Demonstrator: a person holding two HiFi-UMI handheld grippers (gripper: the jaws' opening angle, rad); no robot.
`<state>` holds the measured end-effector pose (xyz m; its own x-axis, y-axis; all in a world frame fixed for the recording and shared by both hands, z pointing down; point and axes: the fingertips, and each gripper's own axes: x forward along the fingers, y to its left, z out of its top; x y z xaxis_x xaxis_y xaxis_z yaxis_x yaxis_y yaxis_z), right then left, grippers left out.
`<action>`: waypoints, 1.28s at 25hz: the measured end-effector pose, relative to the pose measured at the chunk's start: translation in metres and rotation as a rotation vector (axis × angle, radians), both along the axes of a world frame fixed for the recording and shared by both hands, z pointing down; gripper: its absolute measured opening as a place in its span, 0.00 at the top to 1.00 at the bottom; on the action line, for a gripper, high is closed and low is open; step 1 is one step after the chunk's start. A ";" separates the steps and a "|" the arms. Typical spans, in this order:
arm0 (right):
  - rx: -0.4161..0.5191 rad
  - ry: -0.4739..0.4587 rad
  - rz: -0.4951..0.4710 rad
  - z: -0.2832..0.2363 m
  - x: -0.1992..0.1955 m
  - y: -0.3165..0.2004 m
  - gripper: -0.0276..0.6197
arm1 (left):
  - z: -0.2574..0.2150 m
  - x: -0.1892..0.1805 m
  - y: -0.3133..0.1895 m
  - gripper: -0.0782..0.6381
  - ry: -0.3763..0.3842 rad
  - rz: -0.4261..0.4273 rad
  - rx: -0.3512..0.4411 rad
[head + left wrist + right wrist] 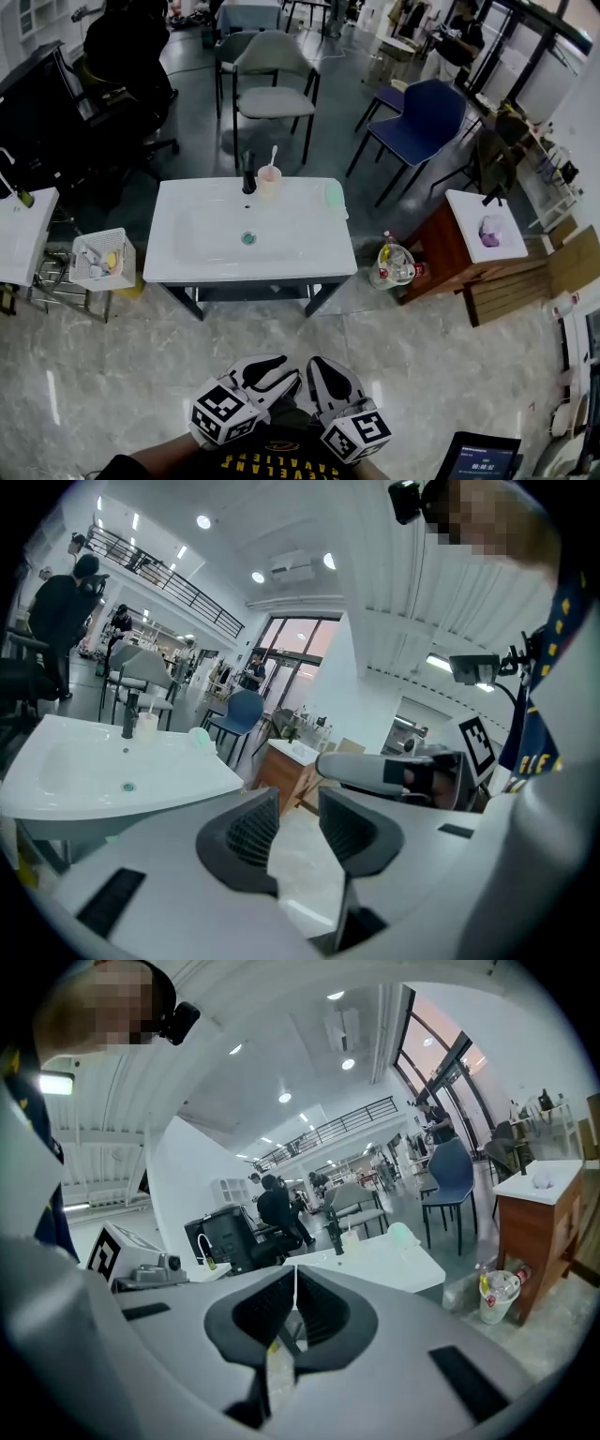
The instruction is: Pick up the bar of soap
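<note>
Left gripper (298,806) jaws standing slightly apart, gripping nothing; right gripper (295,1286) jaws pressing together, empty. Pale green bar of soap (334,195) lying at right rear edge of white sink counter (309,246), well apart from both grippers, touching neither. Soap showing small, its detail being hard to make out

Bright ceiling lights (203,521), floor (52,398) glare, fisheye edges.

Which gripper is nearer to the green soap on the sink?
Right, by a little. In the head view the right gripper sits almost straight below the soap; the left gripper is also below it but further left. Both are far from it, over the floor.
</note>
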<state>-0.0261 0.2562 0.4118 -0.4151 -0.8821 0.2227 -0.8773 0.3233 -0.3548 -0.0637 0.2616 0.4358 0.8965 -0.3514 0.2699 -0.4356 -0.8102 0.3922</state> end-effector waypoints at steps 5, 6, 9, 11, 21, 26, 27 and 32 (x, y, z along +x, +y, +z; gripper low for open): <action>0.000 -0.024 -0.025 -0.001 0.033 -0.034 0.93 | -0.006 0.035 -0.030 0.69 -0.017 -0.015 0.021; 0.000 -0.028 -0.033 -0.001 0.039 -0.040 0.93 | -0.007 0.041 -0.036 0.69 -0.020 -0.021 0.022; 0.010 -0.034 -0.058 -0.005 0.054 -0.055 0.93 | -0.009 0.061 -0.050 0.69 -0.032 -0.028 0.025; 0.011 -0.039 -0.058 -0.005 0.068 -0.064 0.93 | -0.010 0.073 -0.058 0.69 -0.043 -0.024 0.030; -0.003 -0.074 -0.058 -0.002 0.117 -0.096 0.93 | -0.013 0.115 -0.086 0.69 -0.071 -0.036 0.048; -0.018 -0.084 -0.049 0.002 0.128 -0.106 0.93 | -0.012 0.122 -0.096 0.69 -0.075 -0.037 0.047; -0.022 -0.086 -0.050 0.003 0.129 -0.108 0.93 | -0.012 0.123 -0.098 0.69 -0.075 -0.037 0.043; -0.039 -0.085 -0.042 0.008 0.135 -0.121 0.93 | -0.007 0.128 -0.112 0.69 -0.075 -0.027 0.029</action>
<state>0.1085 0.1353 0.4199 -0.4702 -0.8549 0.2193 -0.8296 0.3434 -0.4402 0.0644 0.1499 0.4287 0.8643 -0.3836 0.3254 -0.4846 -0.8084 0.3341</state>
